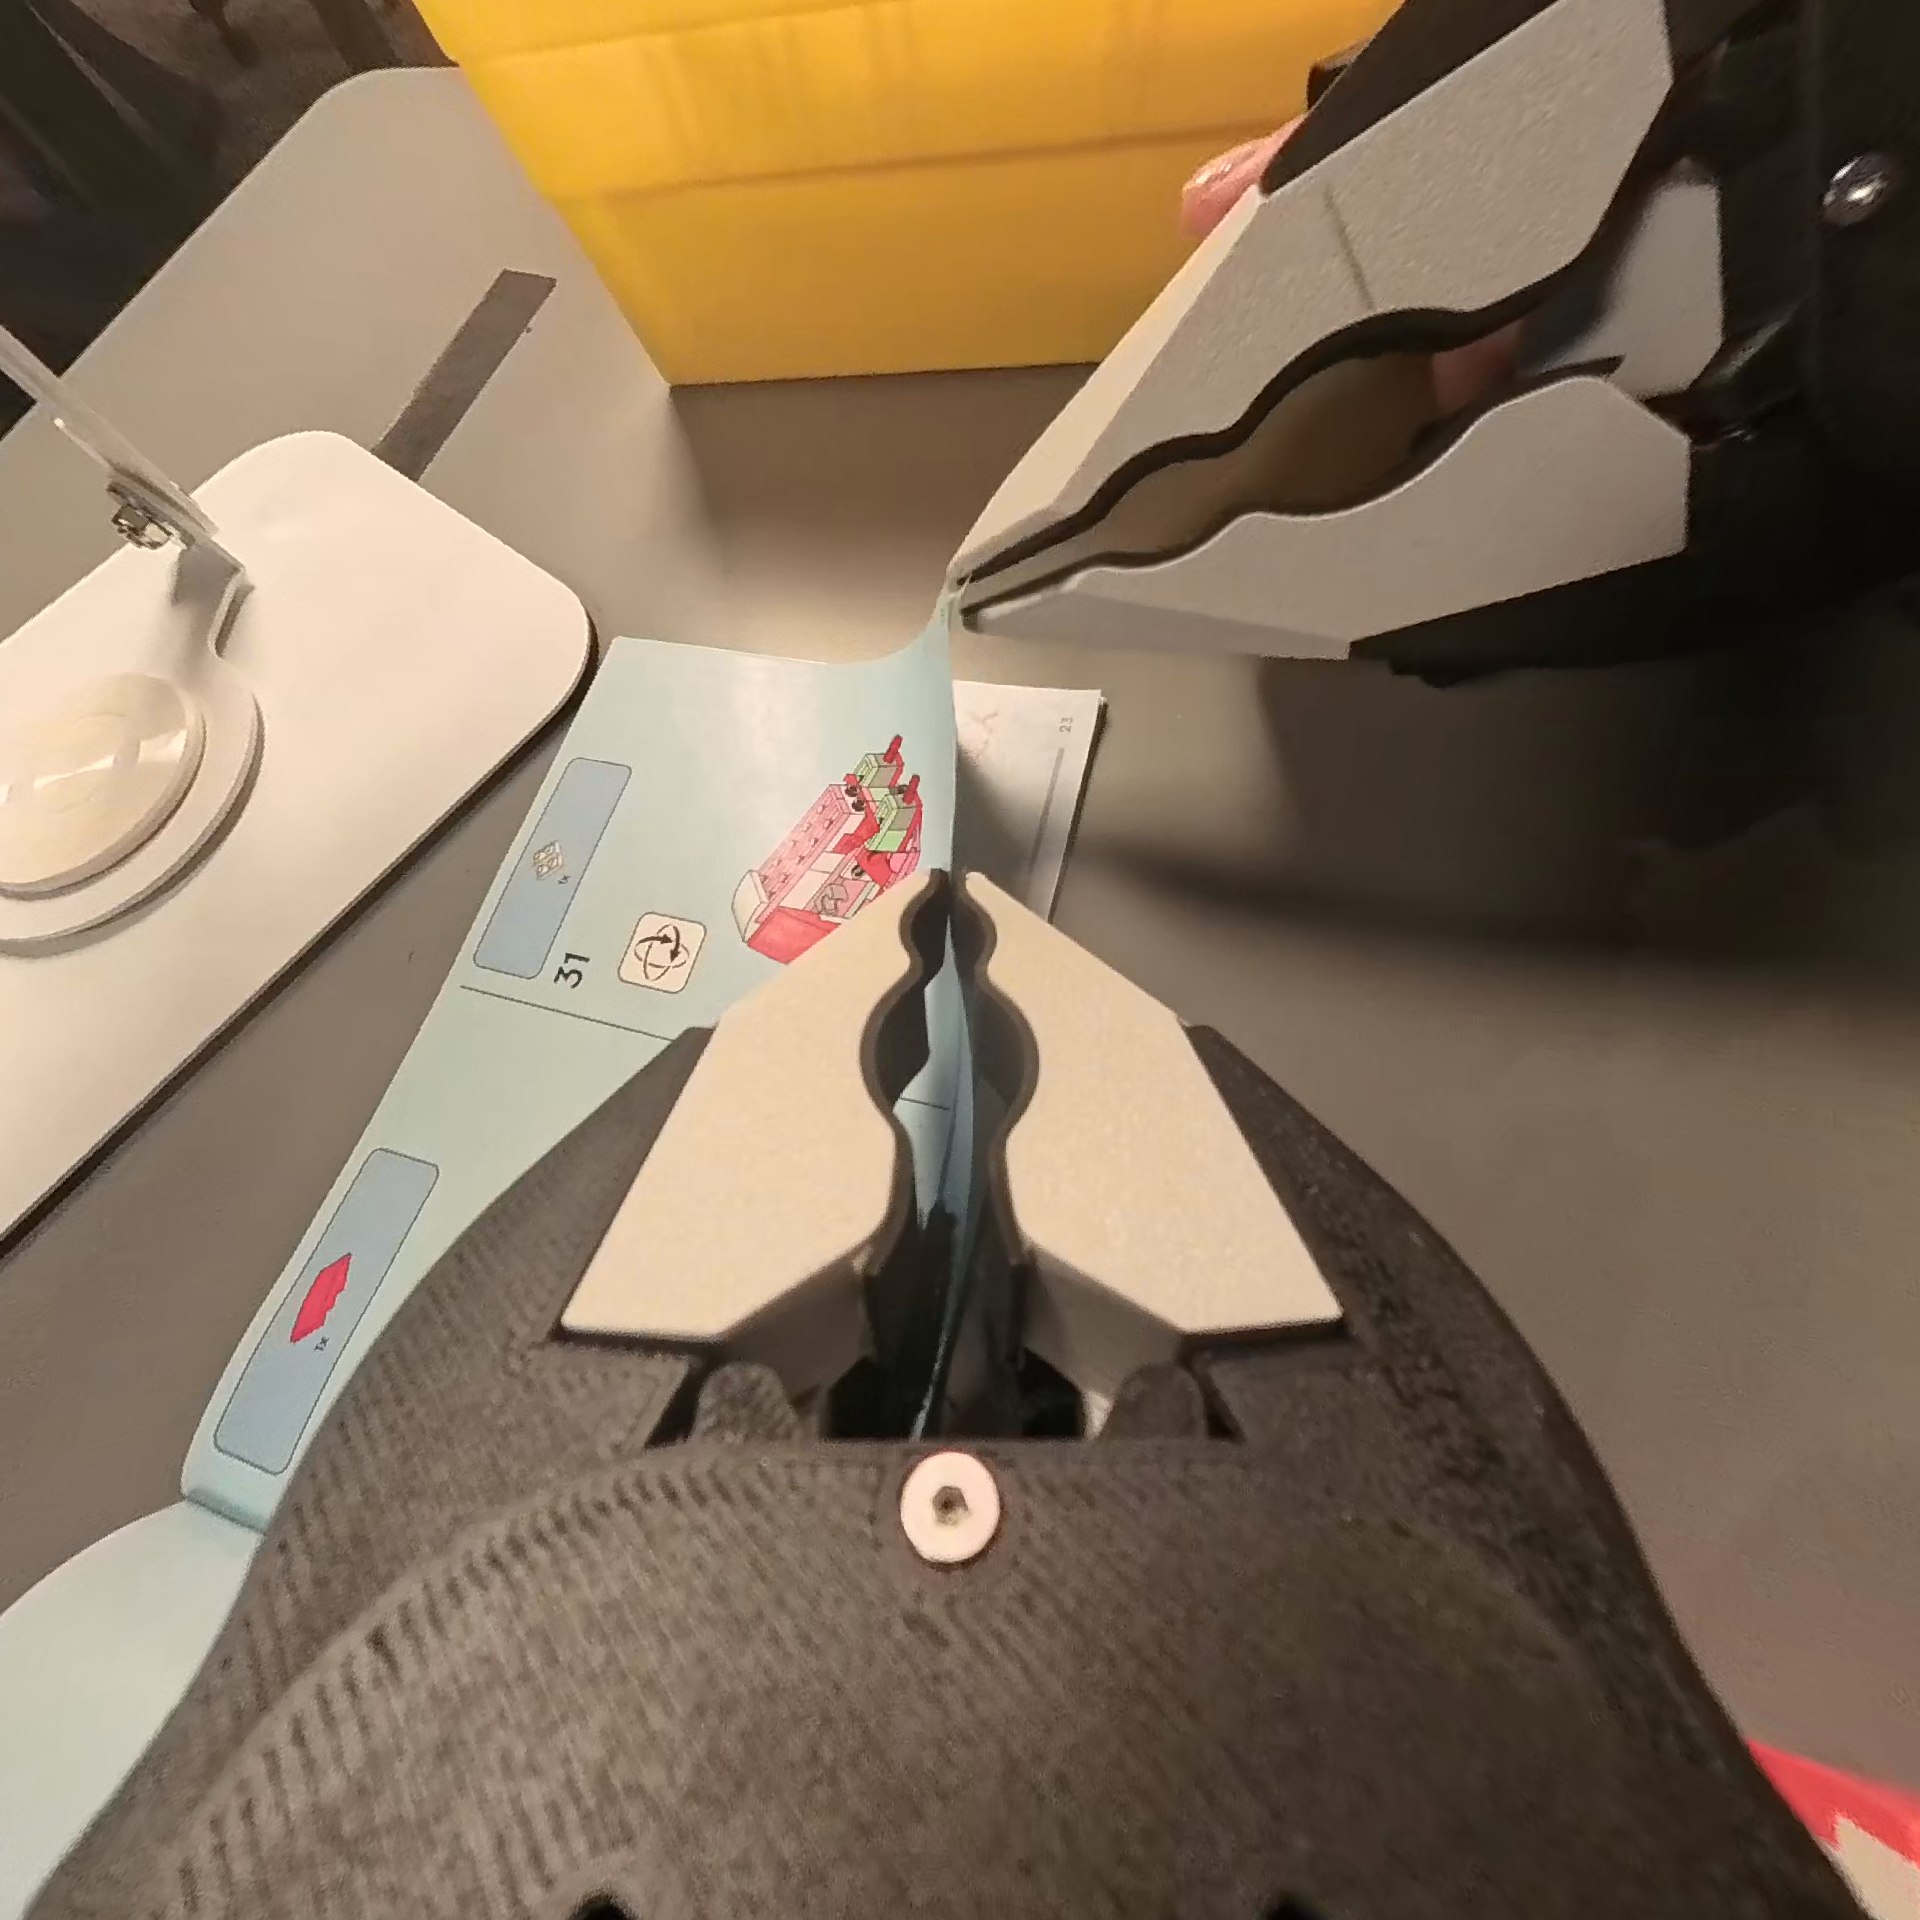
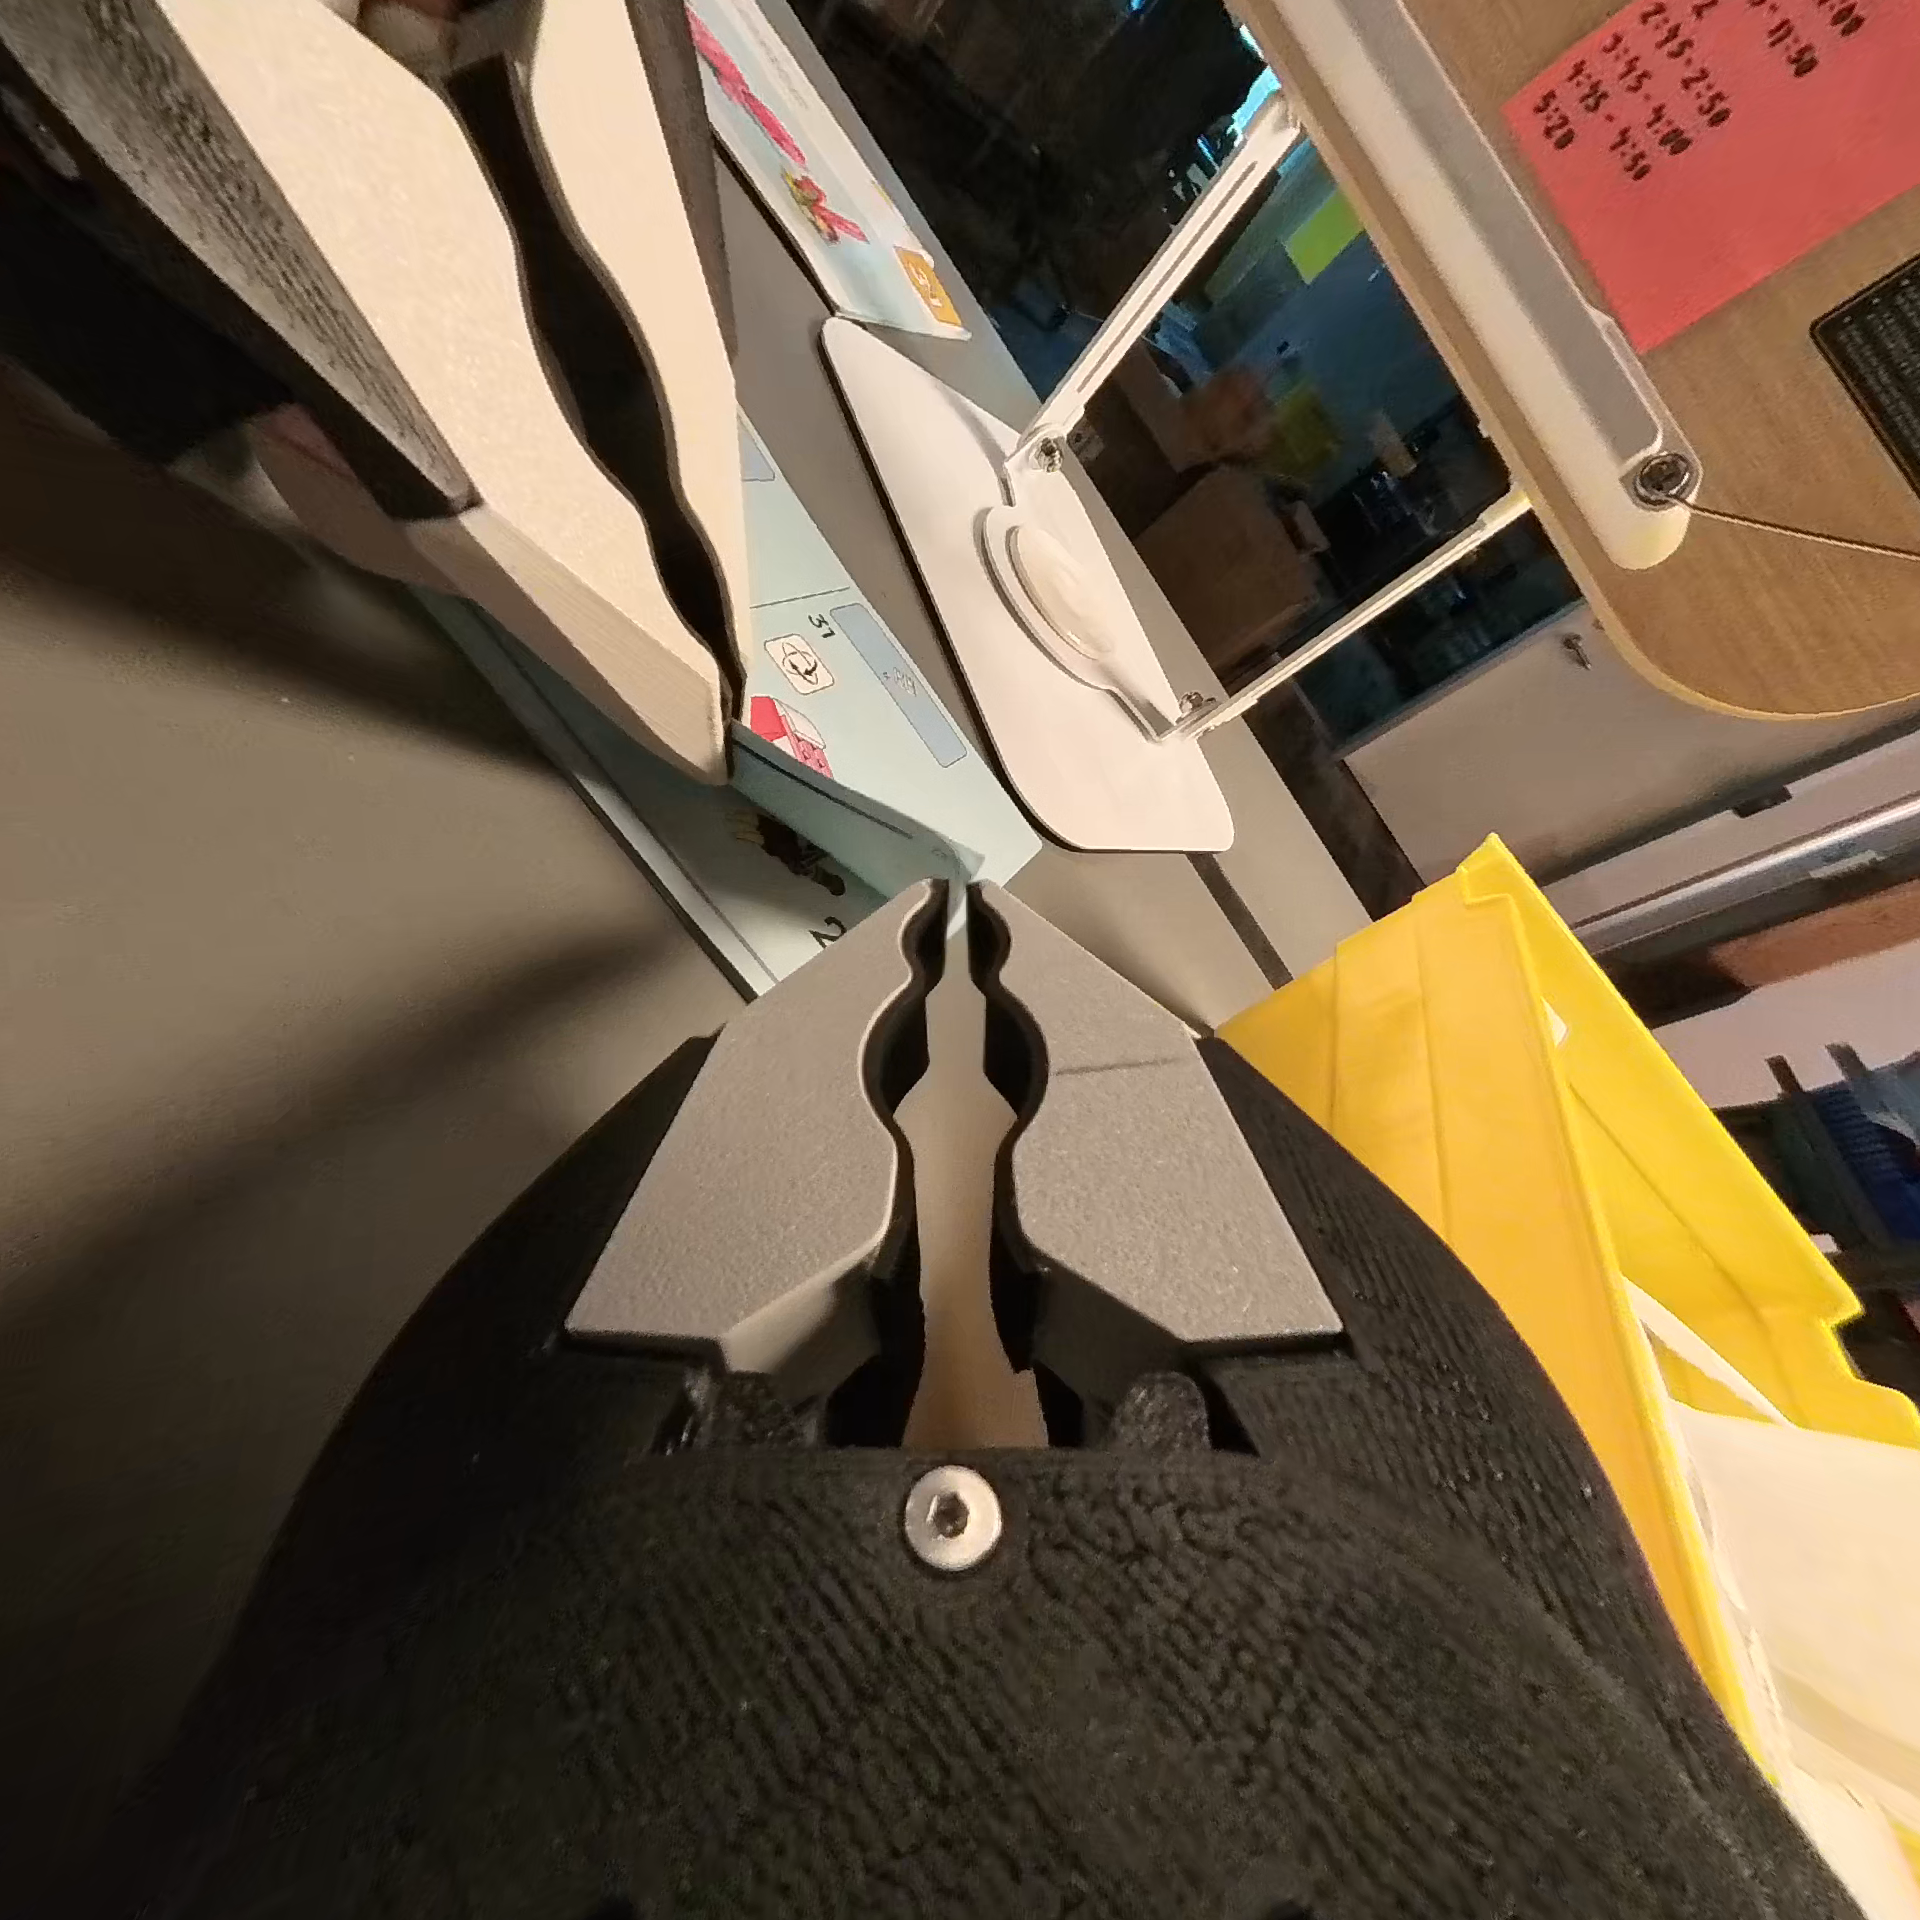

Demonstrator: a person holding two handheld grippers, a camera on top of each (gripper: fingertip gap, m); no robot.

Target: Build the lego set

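Both claws clench one pale-blue booklet page (image 1: 727,790): left claw (image 1: 954,883) at its near edge, right claw (image 1: 961,603) at its far corner.

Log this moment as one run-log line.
left gripper: shut on booklet page | right gripper: shut on page corner | nearby: yellow bin, white stand

Pale blue booklet page (image 1: 727,790) printed with a pink, red and green brick model — grey-blue panels beside it. Bright yellow bin (image 1: 883,208). White stand base (image 1: 343,665) on a grey table (image 1: 1351,1039). Beige fingers (image 1: 790,1122) — black textured housings.
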